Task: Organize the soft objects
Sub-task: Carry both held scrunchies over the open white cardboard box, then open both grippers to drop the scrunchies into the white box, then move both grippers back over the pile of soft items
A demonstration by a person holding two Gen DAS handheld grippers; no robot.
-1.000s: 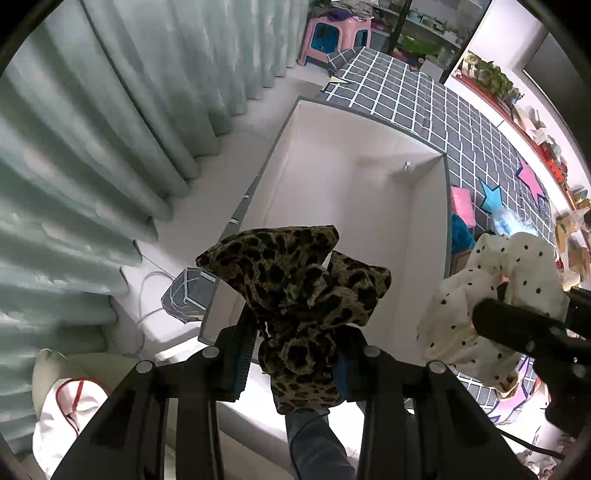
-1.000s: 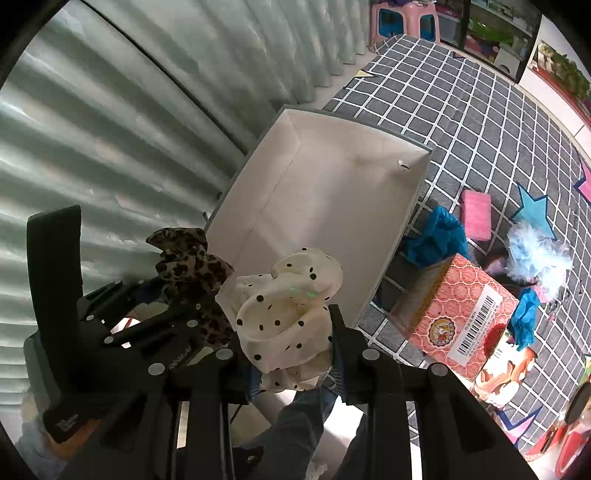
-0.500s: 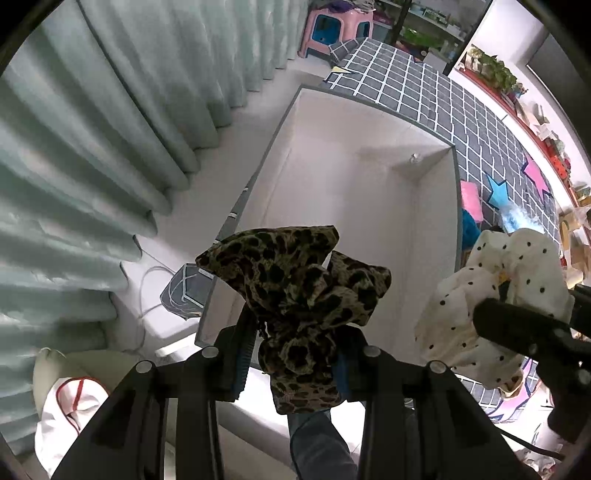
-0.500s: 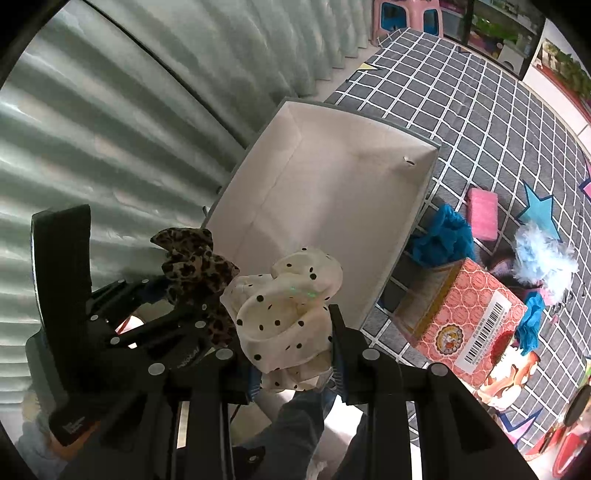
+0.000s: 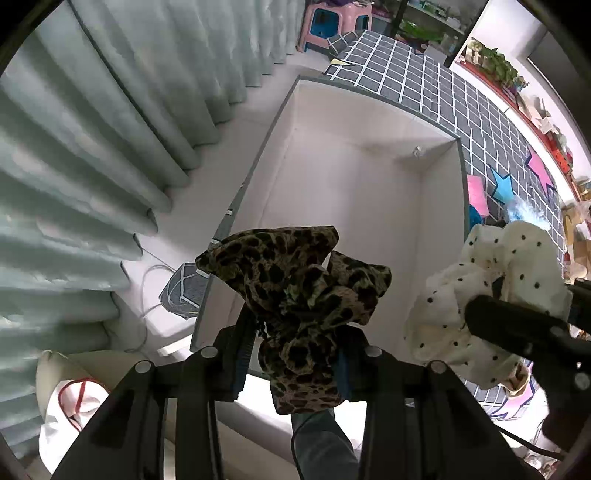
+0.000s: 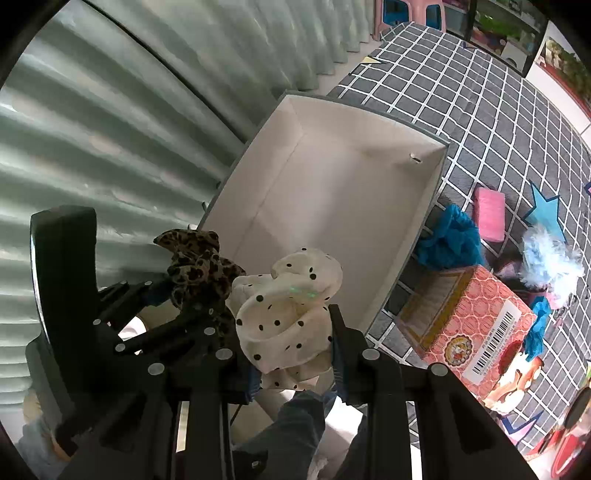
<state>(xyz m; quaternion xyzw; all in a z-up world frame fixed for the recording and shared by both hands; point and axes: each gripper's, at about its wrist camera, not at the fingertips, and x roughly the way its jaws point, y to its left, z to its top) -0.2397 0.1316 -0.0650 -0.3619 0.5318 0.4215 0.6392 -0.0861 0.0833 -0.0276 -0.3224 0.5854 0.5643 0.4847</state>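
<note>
My left gripper [image 5: 295, 354] is shut on a leopard-print scrunchie [image 5: 295, 288], which bulges up between the fingers. It hangs over the near end of a white open box [image 5: 354, 206] with a grey rim. My right gripper [image 6: 291, 343] is shut on a cream scrunchie with black dots [image 6: 291, 314], also above the box's [image 6: 332, 206] near end. In the right wrist view the left gripper [image 6: 199, 295] and its leopard scrunchie [image 6: 195, 266] sit just to the left. The dotted scrunchie [image 5: 491, 295] shows at the right of the left wrist view. The box holds nothing.
Pale green curtains [image 5: 92, 129] hang close on the left. On the grey checked mat [image 6: 480, 110] to the right lie a blue cloth [image 6: 450, 236], a pink sponge [image 6: 489, 212], a pale blue fluffy item [image 6: 550, 258] and an orange carton [image 6: 476, 325]. A pink stool [image 5: 332, 22] stands beyond.
Both grippers keep hold of their scrunchies and have barely shifted; the box sits slightly lower and nearer in both views.
</note>
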